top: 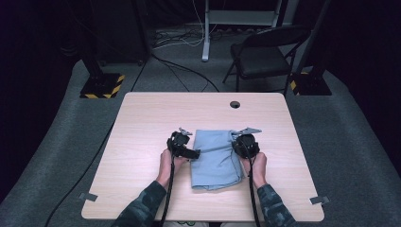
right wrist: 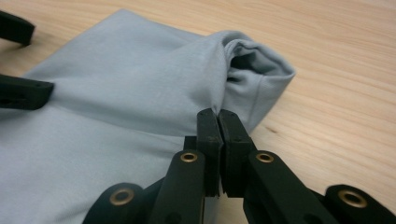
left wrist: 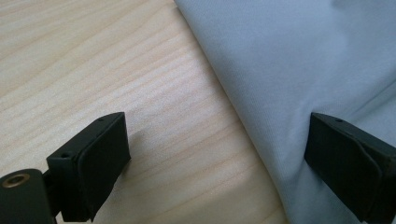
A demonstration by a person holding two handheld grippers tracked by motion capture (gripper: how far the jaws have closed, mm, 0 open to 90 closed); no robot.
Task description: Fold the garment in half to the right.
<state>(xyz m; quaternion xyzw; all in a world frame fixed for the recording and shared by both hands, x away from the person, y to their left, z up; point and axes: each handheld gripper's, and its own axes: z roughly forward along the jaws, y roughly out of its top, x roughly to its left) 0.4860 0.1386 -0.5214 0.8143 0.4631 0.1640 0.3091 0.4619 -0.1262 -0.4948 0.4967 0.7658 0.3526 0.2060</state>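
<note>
Blue-grey cloth (top: 215,158) folded, mid-counter (top: 142,123), nearer front edge. Left hand-held gripper (left wrist: 217,154) spread wide, straddling cloth's left edge, gripping nothing. Right hand-held gripper (right wrist: 218,122) pinched tight on cloth's right-edge fold.

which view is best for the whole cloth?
High view: the folded blue cloth lies whole on the table, between both grippers. The left gripper view shows its edge between the open jaws. The right gripper view shows a raised corner beyond the shut jaws.
</note>
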